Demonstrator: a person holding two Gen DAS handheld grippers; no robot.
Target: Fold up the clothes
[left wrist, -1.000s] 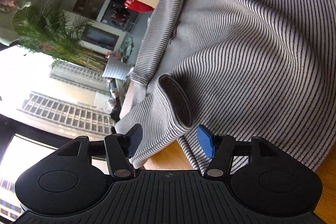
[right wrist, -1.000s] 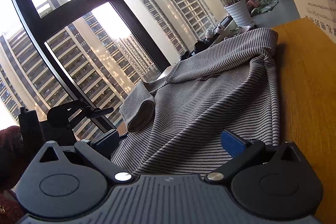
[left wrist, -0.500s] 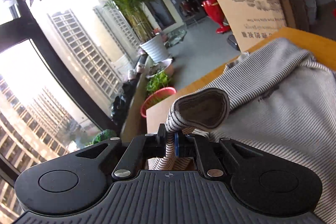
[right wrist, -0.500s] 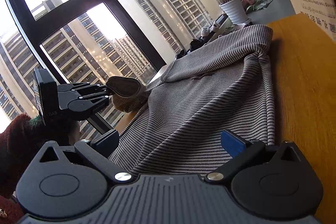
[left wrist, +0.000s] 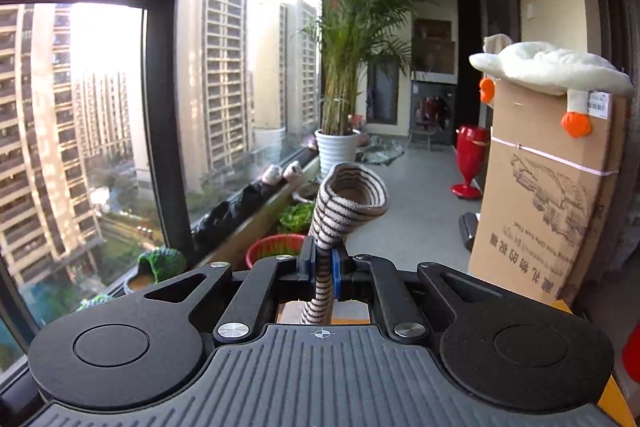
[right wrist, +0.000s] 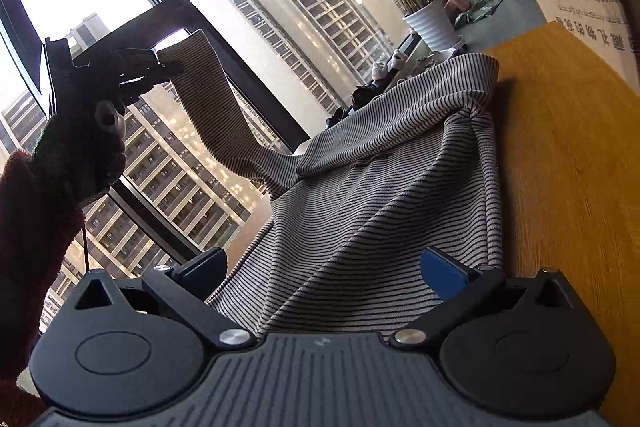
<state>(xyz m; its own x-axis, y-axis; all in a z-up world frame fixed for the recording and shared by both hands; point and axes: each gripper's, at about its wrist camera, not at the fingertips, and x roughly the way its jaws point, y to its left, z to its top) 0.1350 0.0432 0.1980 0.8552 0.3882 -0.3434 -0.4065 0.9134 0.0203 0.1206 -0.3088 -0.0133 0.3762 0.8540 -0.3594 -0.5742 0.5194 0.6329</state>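
A grey striped sweater (right wrist: 360, 195) lies spread on the wooden table (right wrist: 568, 155). Its sleeve (right wrist: 208, 107) is stretched up and to the left, off the table. My left gripper (left wrist: 320, 269) is shut on the sleeve's cuff (left wrist: 352, 195), which sticks up past the blue pads with its opening showing. From the right wrist view the left gripper (right wrist: 168, 67) appears high at the left, held by a gloved hand (right wrist: 80, 147). My right gripper (right wrist: 324, 267) stands open low over the sweater's near hem, nothing pinched between its blue pads.
A window with dark frames (left wrist: 160, 107) runs along the left. A potted palm (left wrist: 344, 67) stands beyond. A tall cardboard box (left wrist: 548, 195) with a plush duck (left wrist: 552, 67) on top stands at the right, and a red stool (left wrist: 472, 163) behind it. Small planters (left wrist: 276, 247) sit below.
The left gripper closed on the sleeve cuff, rolled upright and lifted it high off the table, pulling the sleeve taut. The right gripper stayed put, open.
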